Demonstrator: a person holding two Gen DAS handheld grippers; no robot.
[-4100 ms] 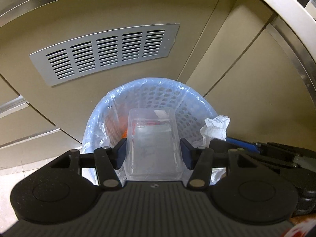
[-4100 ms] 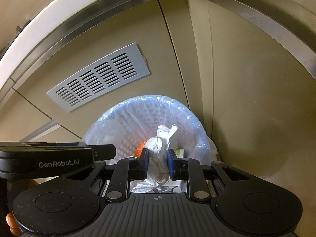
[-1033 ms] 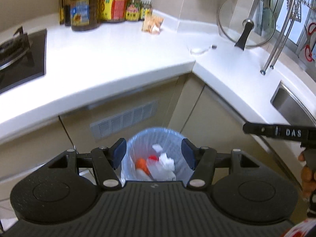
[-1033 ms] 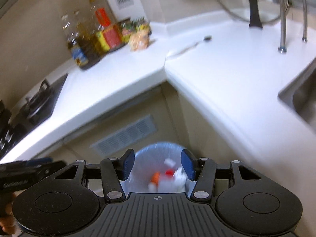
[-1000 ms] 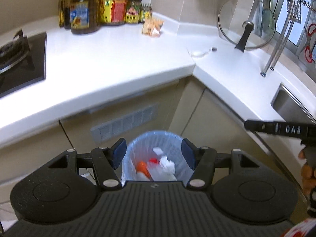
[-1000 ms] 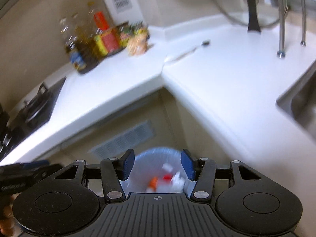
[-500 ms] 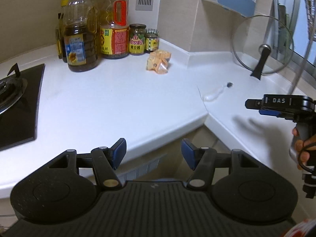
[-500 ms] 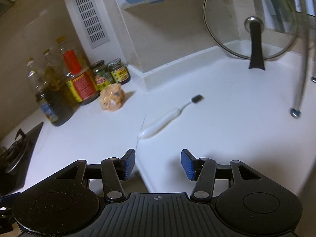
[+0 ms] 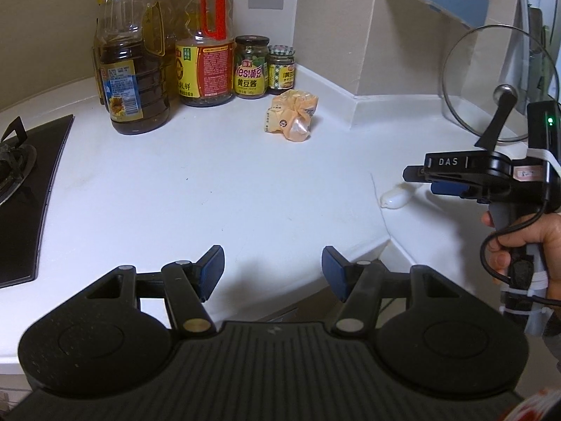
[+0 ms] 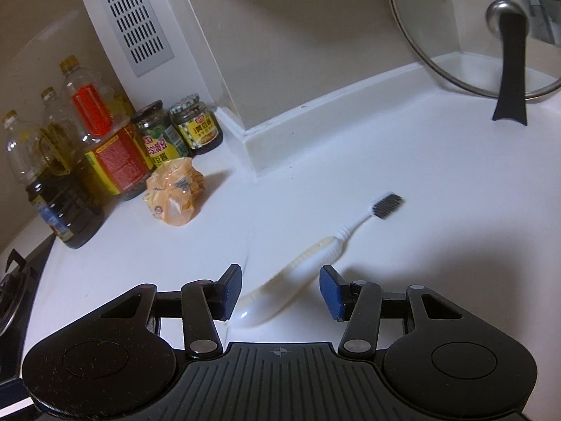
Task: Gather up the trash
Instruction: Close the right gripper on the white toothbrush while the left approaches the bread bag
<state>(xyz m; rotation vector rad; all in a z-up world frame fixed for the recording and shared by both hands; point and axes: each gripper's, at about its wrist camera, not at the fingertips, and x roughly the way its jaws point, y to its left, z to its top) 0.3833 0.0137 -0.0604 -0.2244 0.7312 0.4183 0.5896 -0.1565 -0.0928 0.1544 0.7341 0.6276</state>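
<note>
White stone-like bench [image 9: 217, 182] wraps around a kitchen corner, and two pieces of trash lie on it, waiting to be collected. An orange crumpled wrapper [image 9: 293, 115] sits at the far side, just in front of a row of oil bottles [image 9: 135, 80] and sauce jars [image 9: 251, 67] that stand against the wall, out of the working space. A white toothbrush [image 10: 315, 249] with dark bristles lies flat to the right of the corner seam, its handle pointing toward the near edge.

From the right wrist view, the right claw [image 10: 280, 294] hovers low over the bench with its blue pads partly apart and nothing gripped. Its jaws have just been closing a little, and the near end of the toothbrush handle lies in line between them, though the pads do not press on it. This lining-up suggests the toothbrush is the right claw's next pick.

From the left wrist view, the left claw [image 9: 273, 268] is held over the near edge of the bench, jaws standing well apart and empty, pointed toward the wrapper, which is still well away from it. A hand [image 9: 526, 245] at the right grips the other tool's handle.

A glass pot lid [image 9: 501, 84] leans upright at the far right wall, and a black hob [image 9: 24, 196] is set into the bench at the left. No bin shows in either view.
</note>
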